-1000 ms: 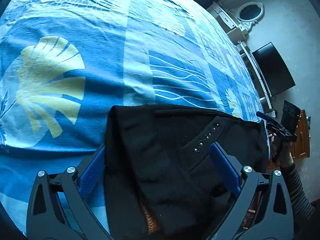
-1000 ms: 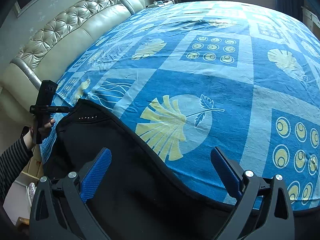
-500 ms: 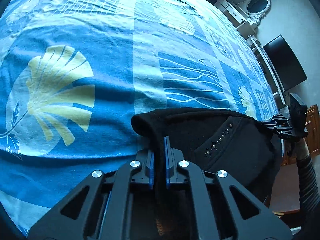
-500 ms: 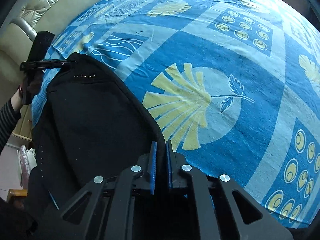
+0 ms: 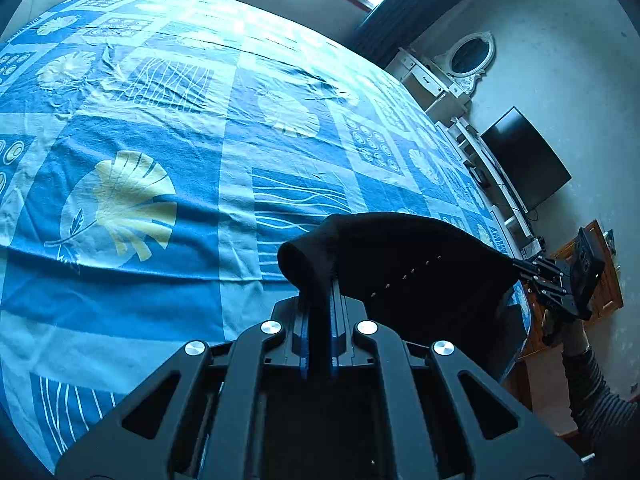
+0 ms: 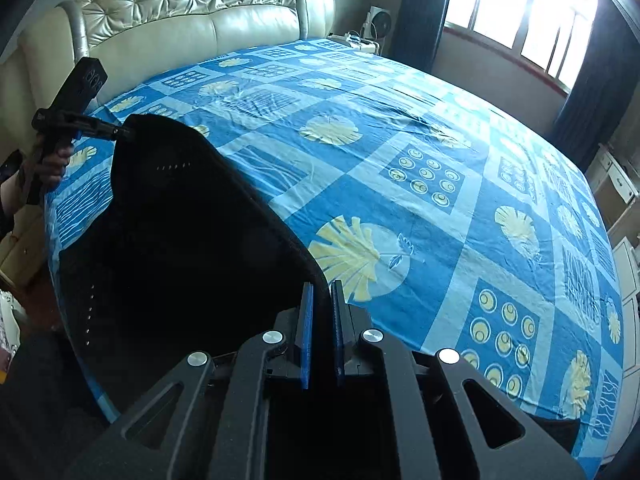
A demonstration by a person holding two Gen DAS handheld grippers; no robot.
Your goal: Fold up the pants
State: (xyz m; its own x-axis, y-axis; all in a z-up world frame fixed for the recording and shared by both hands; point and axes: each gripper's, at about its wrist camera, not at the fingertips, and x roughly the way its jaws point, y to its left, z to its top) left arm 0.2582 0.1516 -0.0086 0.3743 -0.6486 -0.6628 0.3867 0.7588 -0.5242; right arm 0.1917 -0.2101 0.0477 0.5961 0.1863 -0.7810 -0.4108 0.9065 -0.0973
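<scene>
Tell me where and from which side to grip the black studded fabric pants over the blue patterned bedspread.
Grip the black pants at the two ends of the top edge, coming in from the near side of the bed, one gripper per corner. That edge is thick and spans both grippers, so it lifts flat. The left gripper and right gripper are already shut on those corners, above the blue bedspread.

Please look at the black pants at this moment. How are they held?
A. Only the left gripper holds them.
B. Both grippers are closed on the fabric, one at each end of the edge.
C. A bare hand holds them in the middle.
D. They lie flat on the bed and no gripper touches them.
B: the left gripper and the right gripper each pinch the edge of the black pants, stretched between them above the blue bedsheet.
</scene>
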